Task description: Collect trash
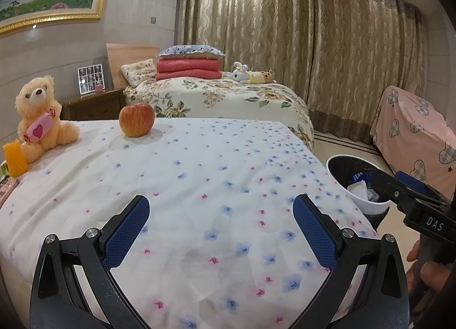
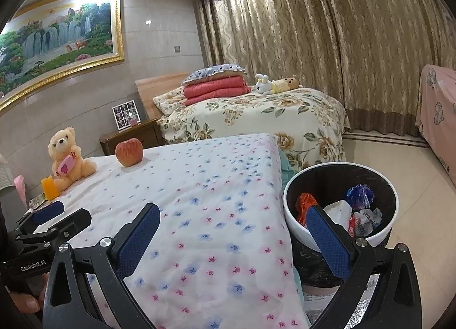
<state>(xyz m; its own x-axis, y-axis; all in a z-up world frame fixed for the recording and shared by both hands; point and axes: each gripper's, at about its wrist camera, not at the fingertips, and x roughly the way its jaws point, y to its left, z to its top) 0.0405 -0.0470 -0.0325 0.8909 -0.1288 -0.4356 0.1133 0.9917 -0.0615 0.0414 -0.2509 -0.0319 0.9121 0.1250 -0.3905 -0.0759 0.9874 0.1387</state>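
Left tool [image 1: 221,220] and right tool [image 2: 232,233] both stand wide open, holding nothing, over the counter [image 1: 199,175]. The bin [image 2: 290,215] of collected trash [image 2: 362,215] sits off the counter's right edge. Risk: the apple [image 1: 136,119] at the far edge being taken for trash.
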